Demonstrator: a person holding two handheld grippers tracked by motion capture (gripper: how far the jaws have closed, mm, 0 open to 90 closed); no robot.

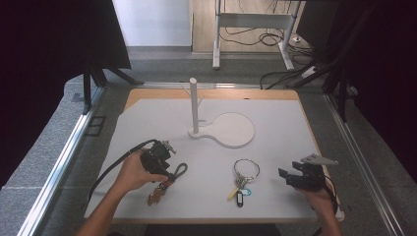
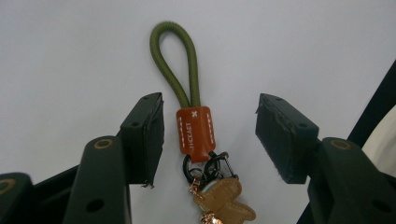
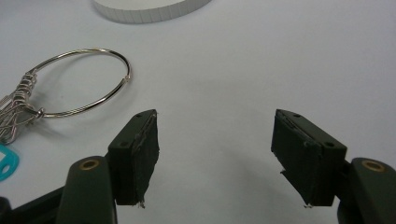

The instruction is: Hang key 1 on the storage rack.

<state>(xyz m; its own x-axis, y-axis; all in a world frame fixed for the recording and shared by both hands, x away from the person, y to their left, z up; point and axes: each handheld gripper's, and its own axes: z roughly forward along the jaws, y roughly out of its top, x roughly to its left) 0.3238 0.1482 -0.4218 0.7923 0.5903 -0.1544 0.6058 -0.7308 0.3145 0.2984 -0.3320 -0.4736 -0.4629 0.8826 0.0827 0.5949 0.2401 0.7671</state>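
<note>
A keychain lies on the white mat (image 1: 275, 123) at the front left: an olive cord loop (image 2: 175, 56), an orange leather tag (image 2: 196, 134) and a tan leather figure (image 2: 224, 200) on black clips. My left gripper (image 1: 167, 172) points down over it. In the left gripper view the gripper (image 2: 210, 126) is open, with the orange tag between the jaws and a gap on either side. A bunch of keys (image 1: 240, 183) on a large metal ring (image 3: 127, 77) lies at the front centre. My right gripper (image 1: 289, 169) rests to its right, open, with nothing between its fingers (image 3: 140, 154).
A white stand with an upright post (image 1: 193, 105) and a round base (image 1: 231, 129) sits at the back centre of the mat. A teal key tag (image 3: 7, 163) lies by the ring. Metal rails run along both table sides.
</note>
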